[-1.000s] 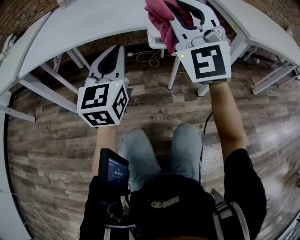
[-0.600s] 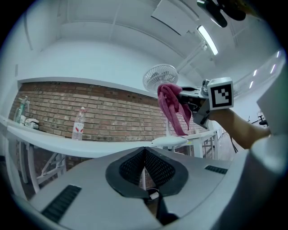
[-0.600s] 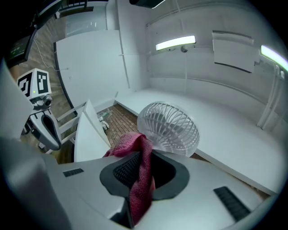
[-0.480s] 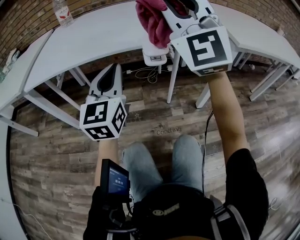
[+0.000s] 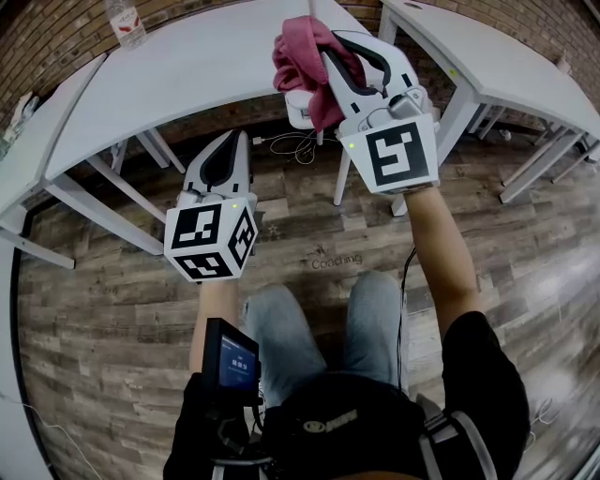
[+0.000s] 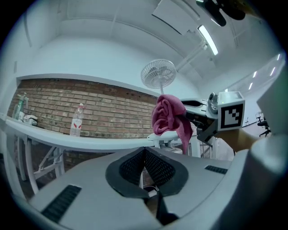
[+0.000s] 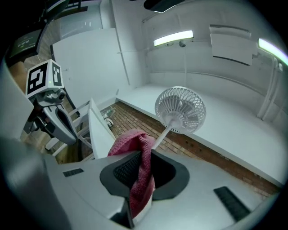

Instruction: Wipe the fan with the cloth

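A small white fan stands on the white table, its round grille [image 6: 157,74] on a thin stem. In the right gripper view the grille [image 7: 180,109] is just beyond my jaws. The fan's base [image 5: 302,112] shows under the cloth in the head view. My right gripper [image 5: 330,49] is shut on a pink cloth [image 5: 305,54], which bunches out past the tips [image 7: 135,146] and hangs in front of the fan's stem [image 6: 168,114]. My left gripper [image 5: 229,145] hangs lower and nearer, short of the table edge, its jaws shut with nothing between them [image 6: 144,150].
A curved white table [image 5: 187,66] spans the far side, with a plastic bottle [image 5: 122,21] at its left end and a brick wall behind. A second white table [image 5: 506,66] stands at the right. A cable [image 5: 295,142] lies on the wooden floor under the table.
My right gripper with the cloth has come a little down and to the left in the head view. The left gripper has stayed almost where it was.
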{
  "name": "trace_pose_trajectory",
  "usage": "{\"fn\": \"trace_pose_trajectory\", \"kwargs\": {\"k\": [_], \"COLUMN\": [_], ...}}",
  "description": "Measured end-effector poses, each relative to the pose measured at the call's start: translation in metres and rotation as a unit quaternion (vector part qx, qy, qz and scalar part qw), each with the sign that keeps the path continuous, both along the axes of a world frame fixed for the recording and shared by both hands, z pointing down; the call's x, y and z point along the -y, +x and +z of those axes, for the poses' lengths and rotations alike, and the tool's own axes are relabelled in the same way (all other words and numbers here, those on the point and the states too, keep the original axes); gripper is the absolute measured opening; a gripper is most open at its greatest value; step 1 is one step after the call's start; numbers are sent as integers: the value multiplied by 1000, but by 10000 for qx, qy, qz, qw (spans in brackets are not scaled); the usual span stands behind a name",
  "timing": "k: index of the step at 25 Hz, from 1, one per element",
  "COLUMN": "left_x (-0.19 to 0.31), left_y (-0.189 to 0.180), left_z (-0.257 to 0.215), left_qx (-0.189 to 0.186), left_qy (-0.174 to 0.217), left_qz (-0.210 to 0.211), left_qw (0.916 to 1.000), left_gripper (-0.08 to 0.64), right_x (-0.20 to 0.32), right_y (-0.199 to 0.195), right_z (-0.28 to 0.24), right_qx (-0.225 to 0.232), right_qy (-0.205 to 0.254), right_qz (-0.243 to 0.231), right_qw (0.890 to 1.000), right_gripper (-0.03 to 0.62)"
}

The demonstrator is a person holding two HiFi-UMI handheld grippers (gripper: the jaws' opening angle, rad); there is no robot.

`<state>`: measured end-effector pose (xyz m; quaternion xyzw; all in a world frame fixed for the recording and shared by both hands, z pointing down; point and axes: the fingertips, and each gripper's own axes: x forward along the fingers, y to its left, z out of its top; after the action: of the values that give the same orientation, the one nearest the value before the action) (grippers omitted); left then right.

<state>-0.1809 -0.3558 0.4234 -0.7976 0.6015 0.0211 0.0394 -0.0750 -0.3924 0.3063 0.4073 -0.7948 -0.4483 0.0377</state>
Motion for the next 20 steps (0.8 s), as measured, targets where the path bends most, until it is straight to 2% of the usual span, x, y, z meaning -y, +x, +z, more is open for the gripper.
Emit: {"fn": "trace_pose_trajectory", "kwargs": {"k": [5, 11, 15, 20], "left_x": [3, 10, 11, 23], "left_y": [4, 9, 10, 6], "left_z": [10, 20, 19, 8], "left_qx": [-29, -68, -96, -83], "left_qy": [-62, -194, -254, -144], "left_qz": [33, 41, -10, 19], "left_qw": [10000, 9998, 9996, 9999], "left_gripper": [3, 3, 3, 3], "right_x": [5, 9, 26, 21], "right_y": [2, 6, 24, 19], "right_z": [24, 8, 19, 16], "right_qx": [196, 391, 754, 778], "right_qy": [-246, -195, -582, -464], "right_qz": [-127, -232, -263, -362], "right_qw": [9994, 9988, 9951, 9952], "right_gripper": [54, 54, 54, 54]}}
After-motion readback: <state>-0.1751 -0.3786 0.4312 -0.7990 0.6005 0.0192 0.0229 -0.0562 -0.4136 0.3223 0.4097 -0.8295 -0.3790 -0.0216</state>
